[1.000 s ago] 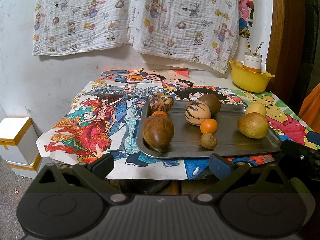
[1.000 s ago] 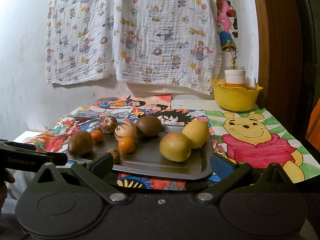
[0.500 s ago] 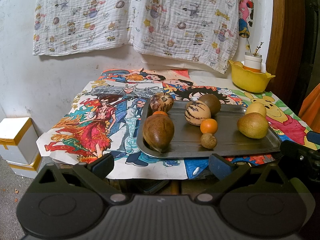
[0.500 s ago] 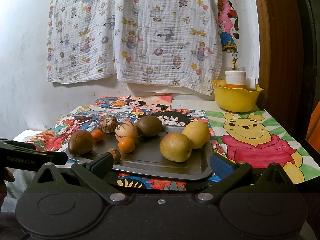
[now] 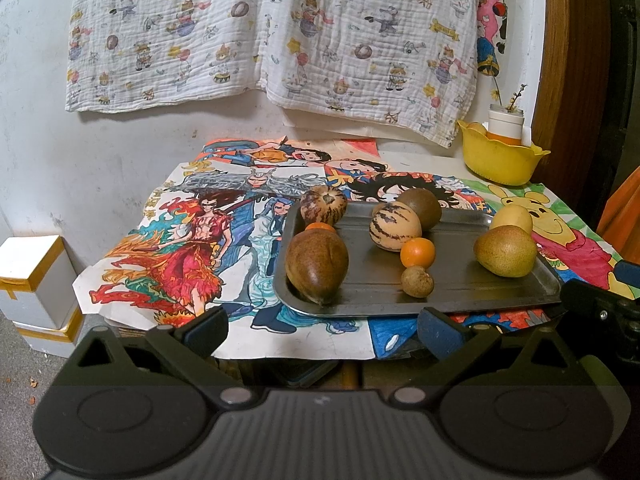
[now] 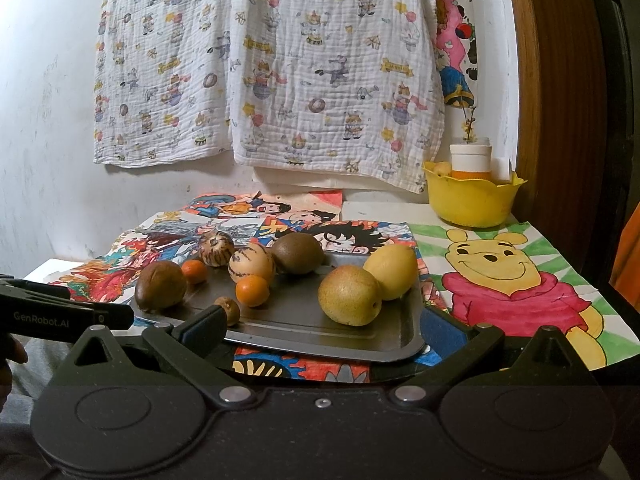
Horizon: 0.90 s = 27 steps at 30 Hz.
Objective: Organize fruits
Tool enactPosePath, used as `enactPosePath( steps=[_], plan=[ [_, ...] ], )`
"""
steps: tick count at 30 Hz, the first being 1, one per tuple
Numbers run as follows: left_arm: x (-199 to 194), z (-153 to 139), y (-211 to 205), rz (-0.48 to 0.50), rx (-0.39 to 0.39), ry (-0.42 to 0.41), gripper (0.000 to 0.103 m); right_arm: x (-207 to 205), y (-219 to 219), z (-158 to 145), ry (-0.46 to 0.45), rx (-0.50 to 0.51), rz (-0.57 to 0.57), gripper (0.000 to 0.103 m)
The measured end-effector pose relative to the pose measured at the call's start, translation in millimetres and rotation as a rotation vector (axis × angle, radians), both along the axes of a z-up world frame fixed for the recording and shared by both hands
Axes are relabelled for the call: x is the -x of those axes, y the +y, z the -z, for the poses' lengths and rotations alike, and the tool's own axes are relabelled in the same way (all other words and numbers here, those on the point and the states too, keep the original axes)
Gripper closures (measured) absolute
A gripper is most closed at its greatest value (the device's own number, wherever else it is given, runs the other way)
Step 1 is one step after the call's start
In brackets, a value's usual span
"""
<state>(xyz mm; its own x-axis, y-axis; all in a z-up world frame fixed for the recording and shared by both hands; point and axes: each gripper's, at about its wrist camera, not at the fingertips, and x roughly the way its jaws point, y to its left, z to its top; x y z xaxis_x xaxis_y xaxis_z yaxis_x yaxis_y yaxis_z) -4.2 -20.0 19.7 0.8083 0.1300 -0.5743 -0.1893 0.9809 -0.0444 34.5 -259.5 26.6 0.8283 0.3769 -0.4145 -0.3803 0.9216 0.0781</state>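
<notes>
A grey metal tray (image 5: 460,296) (image 6: 320,332) on the table holds several fruits: a big brown one (image 5: 317,265) (image 6: 161,285), striped melons (image 5: 394,226) (image 6: 251,265), small oranges (image 5: 417,253) (image 6: 252,290), a green-yellow pear (image 5: 505,251) (image 6: 349,294) and a yellow fruit (image 6: 391,265). My left gripper (image 5: 323,330) is open and empty, short of the tray's near edge. My right gripper (image 6: 320,330) is open and empty at the tray's near edge. The left gripper also shows in the right wrist view (image 6: 60,318).
A yellow bowl (image 5: 498,158) (image 6: 472,196) with a white jar stands at the back right corner. Cartoon drawings cover the table (image 6: 516,280). A patterned cloth (image 5: 272,32) hangs on the wall. White boxes (image 5: 32,280) sit on the floor at left.
</notes>
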Motion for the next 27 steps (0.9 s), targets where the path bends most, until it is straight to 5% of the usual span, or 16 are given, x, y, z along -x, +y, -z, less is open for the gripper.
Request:
enactPosePath(
  steps=[27],
  plan=[
    [-0.1, 1.8, 2.4, 0.000, 0.009, 0.010, 0.000, -1.1, -1.3, -0.1, 0.004, 0.003, -0.005, 0.001]
  ],
)
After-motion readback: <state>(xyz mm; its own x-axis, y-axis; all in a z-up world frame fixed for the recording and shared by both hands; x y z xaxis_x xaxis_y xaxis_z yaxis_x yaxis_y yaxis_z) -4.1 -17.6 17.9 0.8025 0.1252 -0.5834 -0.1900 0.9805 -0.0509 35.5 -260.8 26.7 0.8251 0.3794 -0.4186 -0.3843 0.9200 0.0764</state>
